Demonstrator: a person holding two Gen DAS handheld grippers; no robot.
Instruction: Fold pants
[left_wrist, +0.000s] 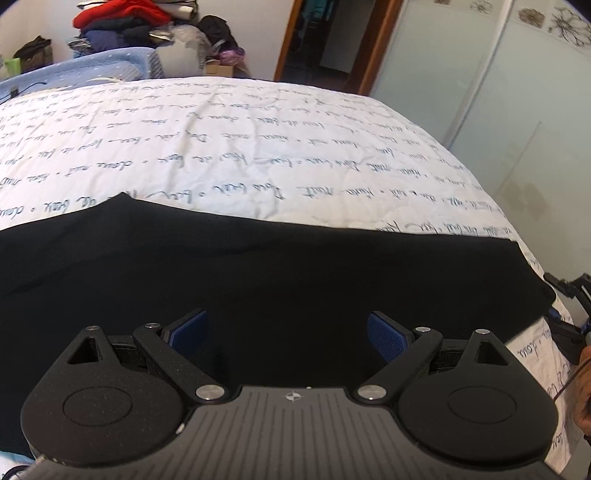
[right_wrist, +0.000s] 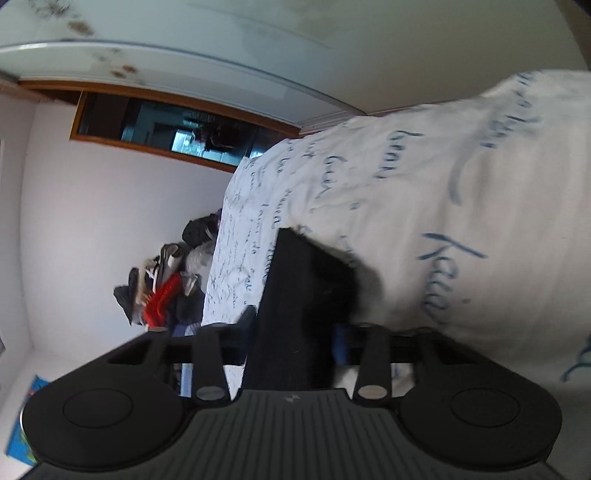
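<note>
Plainly, left tongs (left_wrist: 287, 328) gape over black pants (left_wrist: 258, 266); right tongs (right_wrist: 291, 343), blurred, clamp their edge.

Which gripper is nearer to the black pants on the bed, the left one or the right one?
The right. The right gripper has the black pants between its fingers at the edge of the cloth. The left gripper is open above the pants, and no contact with them can be seen.

Pants (left_wrist: 258, 266) lie flat on the bed (left_wrist: 258, 140) along its near edge, left gripper (left_wrist: 286, 332) above them, right gripper (right_wrist: 291, 343) at their right end, clothes pile (left_wrist: 122, 22) behind the bed.
</note>
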